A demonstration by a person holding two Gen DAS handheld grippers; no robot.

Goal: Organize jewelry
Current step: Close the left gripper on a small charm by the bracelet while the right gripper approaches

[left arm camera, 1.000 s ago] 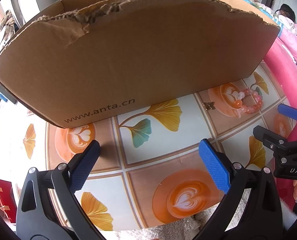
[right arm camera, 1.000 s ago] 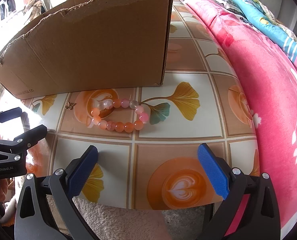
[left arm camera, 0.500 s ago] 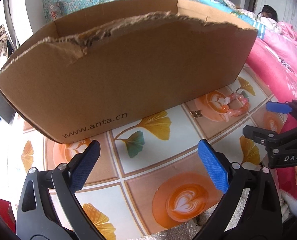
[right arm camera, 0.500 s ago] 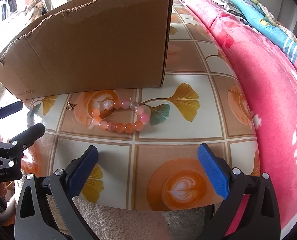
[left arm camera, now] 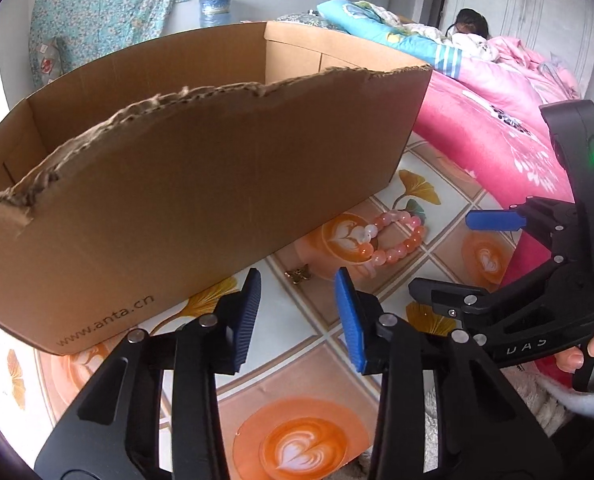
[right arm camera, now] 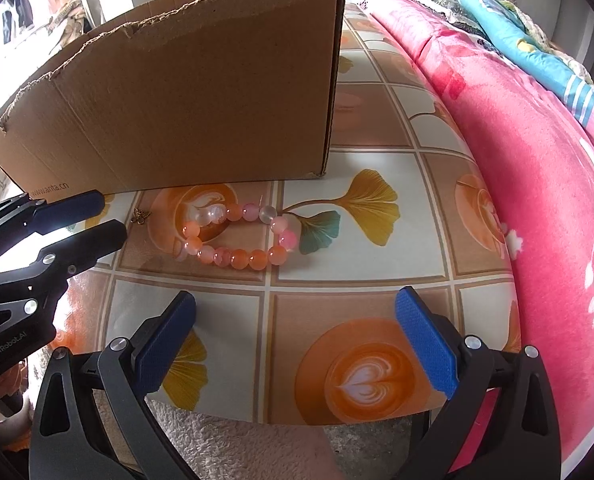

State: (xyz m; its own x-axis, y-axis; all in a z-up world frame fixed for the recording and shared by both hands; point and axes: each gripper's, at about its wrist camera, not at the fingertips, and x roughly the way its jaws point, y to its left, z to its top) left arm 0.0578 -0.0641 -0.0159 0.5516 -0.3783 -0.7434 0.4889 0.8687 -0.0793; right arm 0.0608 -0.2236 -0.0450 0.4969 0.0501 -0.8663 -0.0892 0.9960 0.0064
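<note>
Just past the left gripper (left arm camera: 297, 300) tips, centre of the left wrist view: small bronze butterfly-shaped charm (left arm camera: 297, 275) on the tiled coffee-and-ginkgo-print tabletop (left arm camera: 281, 364), lined up with the gap between the blue pads. Jaws have just been closing to a narrow gap; nothing between them yet, pads press on nothing. Charm sits close to the front wall of the torn brown cardboard box (left arm camera: 201, 200), so little room behind it.

Orange-pink beaded bracelet (left arm camera: 381, 236) lies up and right of the charm, apart from it, long axis running lower left to upper right in this view. In the right wrist view the bracelet (right arm camera: 237, 240) is centre frame, straight ahead of the right gripper (right arm camera: 297, 344), long axis left to right across the frame; charm (right arm camera: 140, 216) off to its left, near the left gripper (right arm camera: 101, 220).

Right gripper spread wide, empty, well short of the bracelet. Judgement: left hand is nearer the charm, right hand squarer to the bracelet. Both pieces outside the box.
</note>
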